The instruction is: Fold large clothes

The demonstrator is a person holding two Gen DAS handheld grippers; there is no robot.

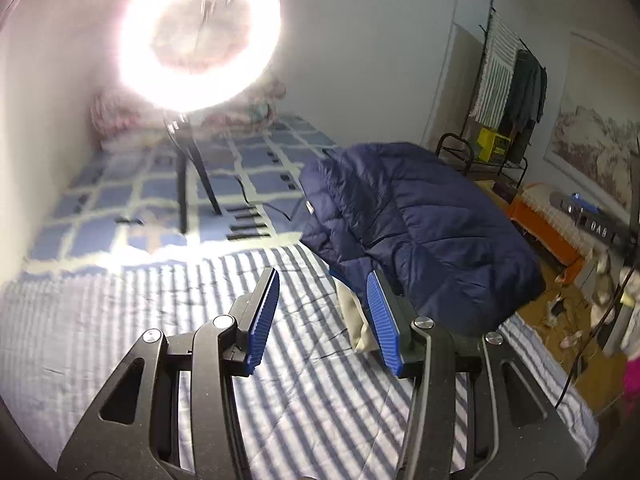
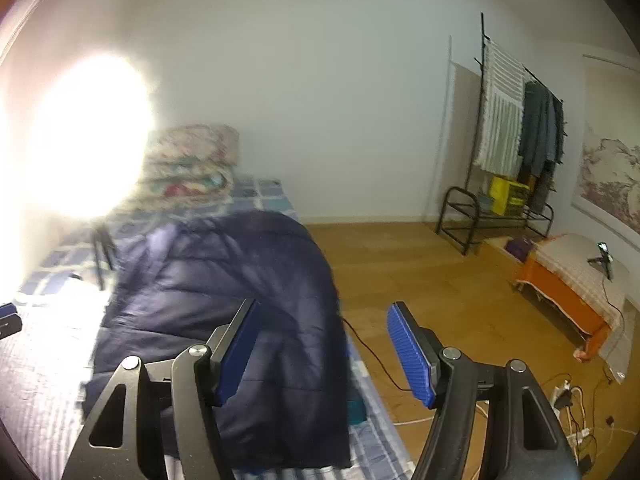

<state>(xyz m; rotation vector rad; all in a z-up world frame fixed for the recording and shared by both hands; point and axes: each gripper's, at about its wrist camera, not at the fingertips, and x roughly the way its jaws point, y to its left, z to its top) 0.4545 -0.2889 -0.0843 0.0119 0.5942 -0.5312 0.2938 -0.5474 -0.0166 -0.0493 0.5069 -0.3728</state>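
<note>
Jacket: a dark navy quilted puffer jacket (image 1: 420, 224) lies in a heap on the bed, near the bed's edge on the floor side. In the right wrist view (image 2: 224, 320) it fills the middle, and its lower hem hangs toward the edge of the mattress.
Bed: a striped blue and white sheet (image 1: 280, 380) covers the near part; further away there is a checked blue cover (image 1: 132, 192).
Left gripper: the left gripper (image 1: 324, 316) hovers above the striped sheet, just beside the near edge of the jacket. Its jaws stand apart and nothing is between the blue pads (image 1: 264, 316); they do not touch the jacket.
Right gripper: the right gripper (image 2: 324, 352) is over the jacket's edge on the floor side. Its jaws are wide apart and empty; one pad is in front of the jacket, the other pad (image 2: 410, 354) is in front of the wooden floor (image 2: 420, 264).
Beige cloth: a pale piece of fabric (image 1: 356, 320) shows from under the jacket, between the left gripper's fingers in the picture.
Ring light: a very bright ring lamp (image 1: 200, 36) stands on a black tripod (image 1: 192, 176) on the checked cover, behind the jacket.
Folded blankets: a flowered pile (image 2: 192, 160) lies at the far end of the bed, by the wall.
Room: a clothes rack (image 2: 516, 128) with hanging garments stands by the far wall; an orange low bench (image 2: 568, 296) is on the floor.
</note>
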